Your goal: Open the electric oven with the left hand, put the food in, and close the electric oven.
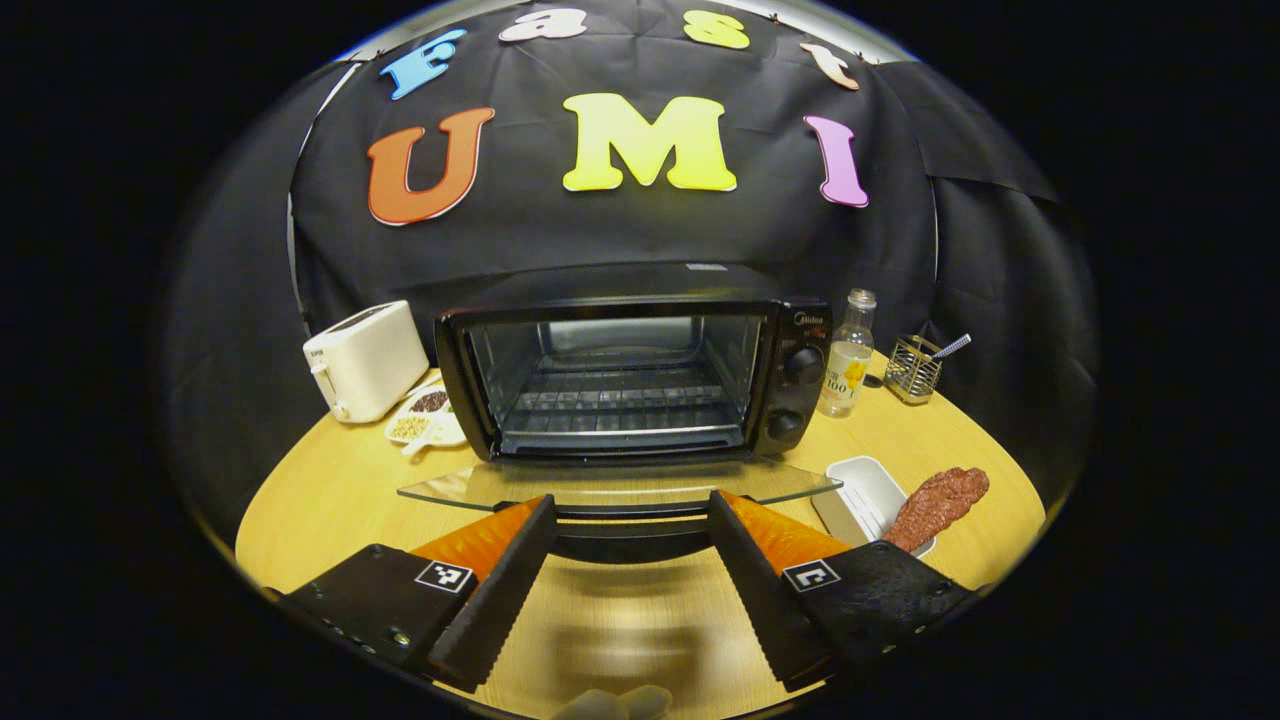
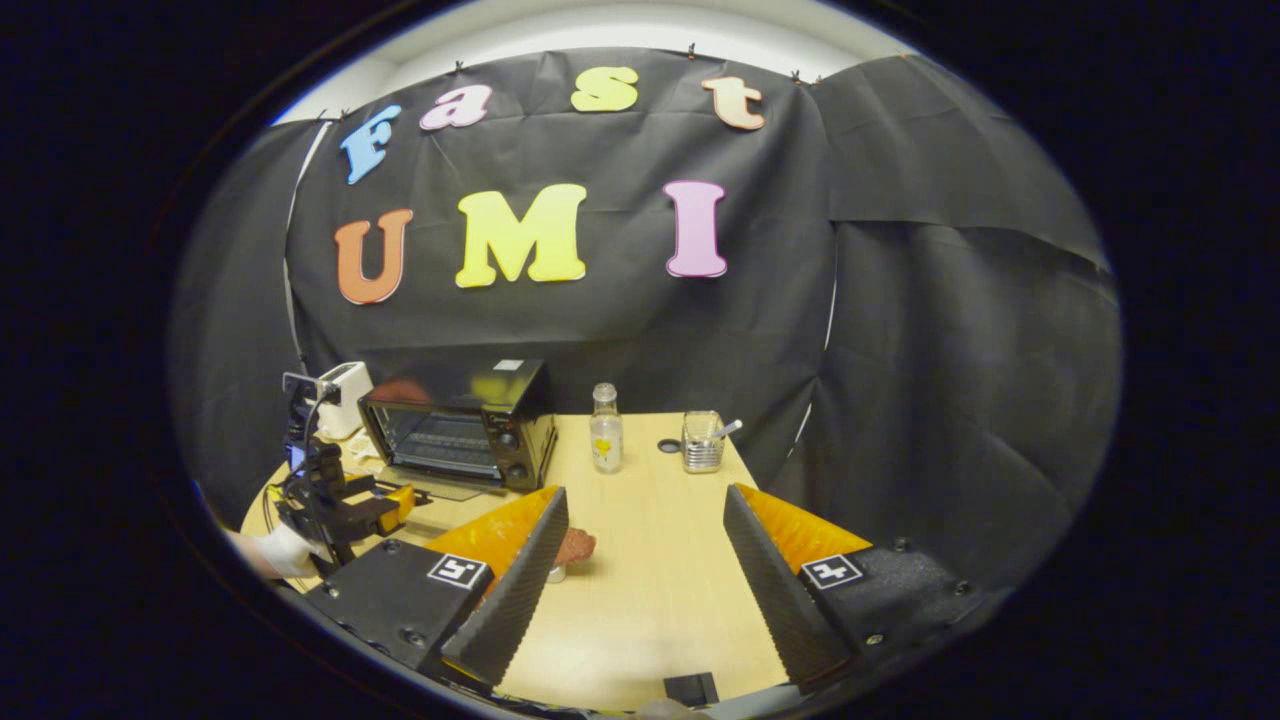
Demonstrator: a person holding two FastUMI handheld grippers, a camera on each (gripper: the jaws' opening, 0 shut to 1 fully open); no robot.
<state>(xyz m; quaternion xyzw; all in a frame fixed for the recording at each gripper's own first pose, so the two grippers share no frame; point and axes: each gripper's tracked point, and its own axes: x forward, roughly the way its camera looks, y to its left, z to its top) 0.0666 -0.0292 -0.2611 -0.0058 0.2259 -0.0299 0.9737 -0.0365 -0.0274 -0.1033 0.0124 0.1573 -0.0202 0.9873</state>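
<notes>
The left gripper (image 1: 632, 580) held its fingers spread wide with nothing between them, poised just in front of the black electric oven (image 1: 640, 370), whose glass door (image 1: 620, 485) lay folded down flat; the door's handle was partly hidden behind the fingertips. The right gripper (image 2: 645, 590) also stood open and empty, well to the right of the oven. The reddish-brown piece of food (image 1: 938, 505) lay across a white rectangular dish (image 1: 865, 495) right of the oven; in the right gripper view a finger covered most of it. A white toaster (image 1: 365, 360) sat left of the oven.
</notes>
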